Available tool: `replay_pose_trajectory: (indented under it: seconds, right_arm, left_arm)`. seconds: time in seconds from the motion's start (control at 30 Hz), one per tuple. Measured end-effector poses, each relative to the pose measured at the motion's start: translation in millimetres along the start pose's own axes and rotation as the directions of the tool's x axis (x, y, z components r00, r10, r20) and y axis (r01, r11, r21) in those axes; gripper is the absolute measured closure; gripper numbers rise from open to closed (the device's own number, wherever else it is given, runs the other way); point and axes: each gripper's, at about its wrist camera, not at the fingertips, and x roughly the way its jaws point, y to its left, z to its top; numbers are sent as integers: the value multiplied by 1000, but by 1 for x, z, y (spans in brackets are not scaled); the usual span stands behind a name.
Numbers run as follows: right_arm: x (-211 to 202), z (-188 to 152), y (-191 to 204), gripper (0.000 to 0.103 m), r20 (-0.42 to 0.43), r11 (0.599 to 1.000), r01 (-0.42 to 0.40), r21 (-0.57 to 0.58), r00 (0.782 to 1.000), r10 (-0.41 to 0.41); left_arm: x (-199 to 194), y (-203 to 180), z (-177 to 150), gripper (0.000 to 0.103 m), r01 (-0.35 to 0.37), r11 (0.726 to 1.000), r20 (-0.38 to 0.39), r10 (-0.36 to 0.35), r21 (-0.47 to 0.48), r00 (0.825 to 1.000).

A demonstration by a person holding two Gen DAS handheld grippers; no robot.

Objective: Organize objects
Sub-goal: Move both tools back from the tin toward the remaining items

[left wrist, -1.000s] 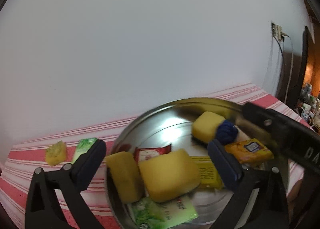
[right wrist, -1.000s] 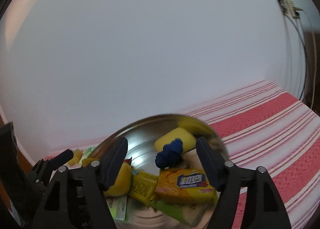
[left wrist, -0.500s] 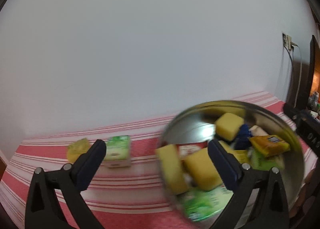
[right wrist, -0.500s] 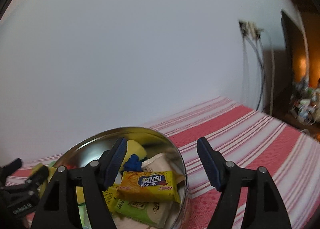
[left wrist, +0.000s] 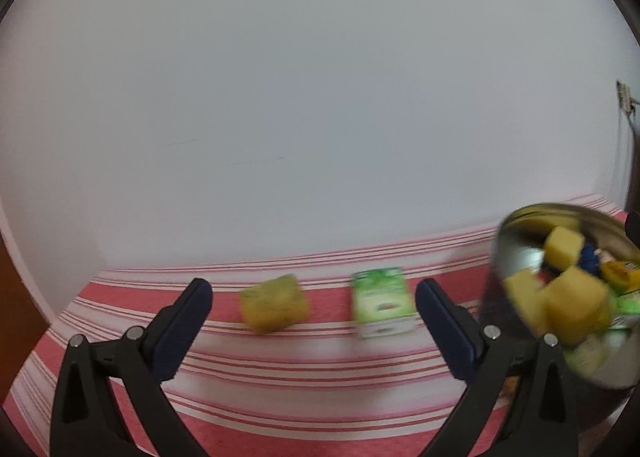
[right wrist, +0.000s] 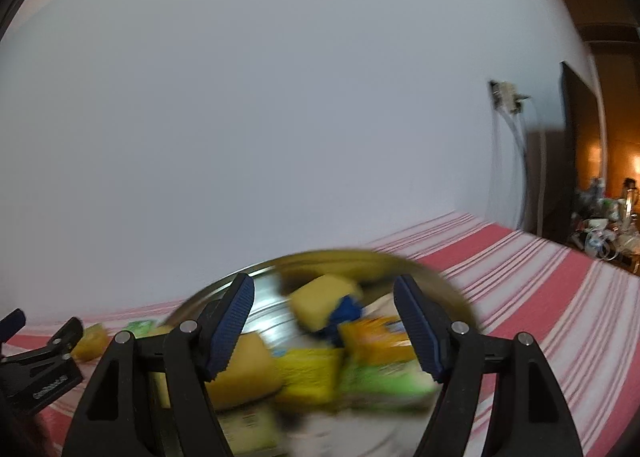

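Observation:
A round metal tray (left wrist: 520, 225) at the right of the left wrist view holds yellow sponges (left wrist: 574, 299), a blue object and snack packets. A loose yellow sponge (left wrist: 274, 303) and a green carton (left wrist: 382, 303) lie on the striped cloth, between the fingers of my open, empty left gripper (left wrist: 314, 307). In the right wrist view, blurred, my open, empty right gripper (right wrist: 324, 315) is over the tray (right wrist: 256, 271), above a yellow sponge (right wrist: 320, 301), a blue object (right wrist: 346, 311) and an orange packet (right wrist: 376, 341). The left gripper (right wrist: 40, 345) shows at far left.
A red and white striped cloth (left wrist: 312, 389) covers the table against a white wall (left wrist: 304, 97). A wall socket with cables (right wrist: 506, 97) is at the right, with a dark doorway (right wrist: 576, 161) and cluttered shelves beyond.
My left gripper has swung left, off the tray, and now frames the loose sponge and green carton. My right gripper has shifted over the tray; its view is blurred by motion.

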Motion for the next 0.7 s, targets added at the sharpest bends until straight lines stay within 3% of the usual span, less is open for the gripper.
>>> replay_pose_trajectory:
  seconds: [0.17, 0.4, 0.7]
  right_arm:
    - [-1, -5, 38, 29, 34, 997, -54, -55, 998, 56]
    - [9, -9, 84, 29, 15, 985, -132, -108, 991, 134]
    - [41, -14, 137, 29, -70, 961, -229, -156, 973, 221]
  left_arm:
    - [13, 33, -5, 0, -51, 999, 1, 51, -18, 999]
    - [35, 65, -11, 0, -84, 996, -56, 82, -39, 995]
    - [53, 98, -12, 0, -122, 988, -112, 112, -92, 987]
